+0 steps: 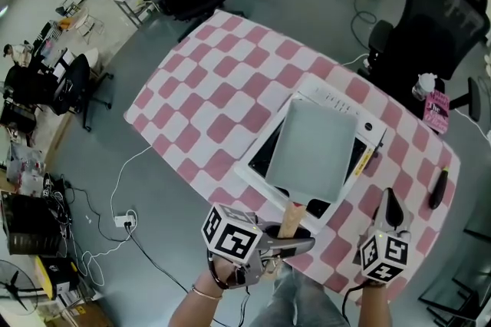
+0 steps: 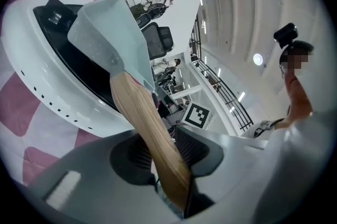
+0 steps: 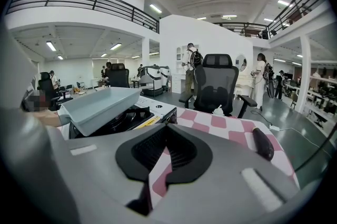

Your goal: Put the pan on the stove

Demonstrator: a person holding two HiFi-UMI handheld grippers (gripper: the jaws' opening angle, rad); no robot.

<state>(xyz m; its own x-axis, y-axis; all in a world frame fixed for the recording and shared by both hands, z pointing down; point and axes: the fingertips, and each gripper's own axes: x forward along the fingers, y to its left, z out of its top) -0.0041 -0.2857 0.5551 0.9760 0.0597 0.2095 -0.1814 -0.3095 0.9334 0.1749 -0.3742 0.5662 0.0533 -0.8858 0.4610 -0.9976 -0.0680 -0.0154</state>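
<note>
A pale grey-blue square pan (image 1: 314,149) lies over the black top of the white portable stove (image 1: 337,99) on the checked table. Its wooden handle (image 1: 290,222) points back toward me. My left gripper (image 1: 295,239) is shut on that handle near its end. In the left gripper view the handle (image 2: 147,123) runs between the pads up to the pan (image 2: 105,28), above the stove (image 2: 47,81). My right gripper (image 1: 389,203) hovers to the right of the stove, shut and holding nothing. The right gripper view shows its jaws (image 3: 167,128) together, with the pan (image 3: 100,102) tilted over the stove (image 3: 152,107) at left.
A dark oblong object (image 1: 438,189) lies on the pink-and-white cloth at the right, also in the right gripper view as the dark object (image 3: 262,144). A black office chair (image 1: 430,18) and a pink item (image 1: 436,110) stand at the far right edge. Cables cross the floor at left.
</note>
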